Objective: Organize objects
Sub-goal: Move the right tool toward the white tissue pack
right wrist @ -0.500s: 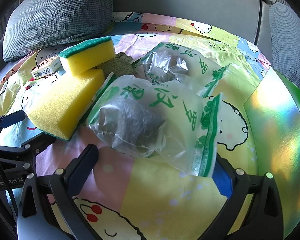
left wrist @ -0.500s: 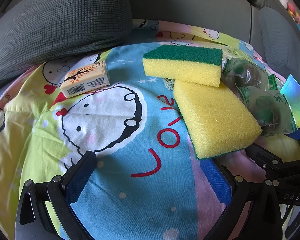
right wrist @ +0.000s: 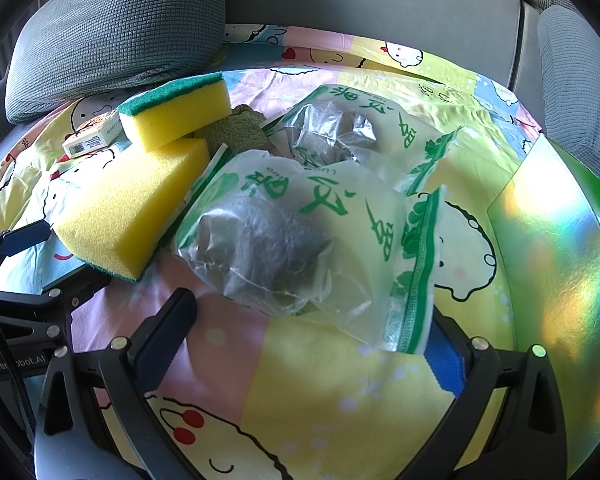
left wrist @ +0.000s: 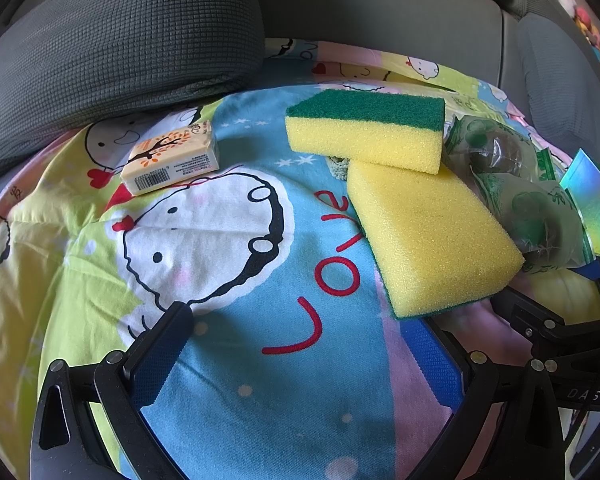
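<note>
Cartoon bedsheet [left wrist: 228, 240], grey cushion [left wrist: 120, 52]

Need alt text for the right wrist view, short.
Right gripper, jaws open, hangs over a clear green-printed bag on a cartoon bedsheet. A second bag lies behind it, two yellow sponges at left, a shiny green box at right.

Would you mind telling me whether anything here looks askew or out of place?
One sponge sits tilted, its edge propped on the other sponge instead of lying flat on the cartoon sheet. Nothing looks spilled or damaged.
</note>
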`<move>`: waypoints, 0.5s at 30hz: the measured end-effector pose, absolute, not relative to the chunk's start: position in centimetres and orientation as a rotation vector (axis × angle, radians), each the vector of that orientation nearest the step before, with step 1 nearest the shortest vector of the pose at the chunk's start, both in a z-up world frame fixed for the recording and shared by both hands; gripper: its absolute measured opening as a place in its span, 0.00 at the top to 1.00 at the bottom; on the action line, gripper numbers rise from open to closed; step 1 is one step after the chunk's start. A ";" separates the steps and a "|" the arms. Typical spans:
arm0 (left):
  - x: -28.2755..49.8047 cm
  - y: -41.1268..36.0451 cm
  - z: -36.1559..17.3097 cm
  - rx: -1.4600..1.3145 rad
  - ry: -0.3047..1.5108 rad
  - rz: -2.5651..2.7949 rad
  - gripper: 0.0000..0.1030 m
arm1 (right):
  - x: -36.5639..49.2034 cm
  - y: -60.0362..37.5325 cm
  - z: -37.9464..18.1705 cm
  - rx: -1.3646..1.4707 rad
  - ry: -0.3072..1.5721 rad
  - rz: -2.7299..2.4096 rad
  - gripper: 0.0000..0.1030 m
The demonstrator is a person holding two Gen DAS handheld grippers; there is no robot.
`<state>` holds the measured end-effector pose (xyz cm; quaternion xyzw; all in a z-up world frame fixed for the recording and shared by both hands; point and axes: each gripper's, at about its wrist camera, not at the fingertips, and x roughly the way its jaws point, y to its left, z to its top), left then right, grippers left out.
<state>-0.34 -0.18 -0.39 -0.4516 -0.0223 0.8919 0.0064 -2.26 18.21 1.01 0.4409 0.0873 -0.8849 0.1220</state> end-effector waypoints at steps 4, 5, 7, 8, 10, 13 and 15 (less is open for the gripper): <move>-0.3 -0.2 -0.4 -1.412 -0.071 2.790 0.00 | -2.3 18.1 0.9 1.289 0.251 -2.584 0.01; -0.4 -0.2 -0.4 -1.414 -0.069 2.791 0.00 | -2.4 18.1 0.8 1.290 0.252 -2.584 0.01; -0.3 -0.1 -0.4 -1.413 -0.069 2.791 0.00 | -2.4 18.3 1.0 1.290 0.249 -2.583 0.01; -0.3 -0.1 -0.4 -1.413 -0.070 2.791 0.00 | -2.4 18.3 1.0 1.293 0.249 -2.581 0.01; -0.3 -0.1 -0.4 -1.415 -0.071 2.790 0.00 | -2.6 18.4 1.1 1.299 0.248 -2.580 0.01; -0.3 -0.2 -0.3 -1.426 -0.048 2.754 0.00 | -2.6 18.4 1.2 1.322 0.236 -2.576 0.01; -0.3 -0.3 -0.1 -1.443 -0.027 2.726 0.00 | -2.7 18.4 1.5 1.356 0.219 -2.568 0.01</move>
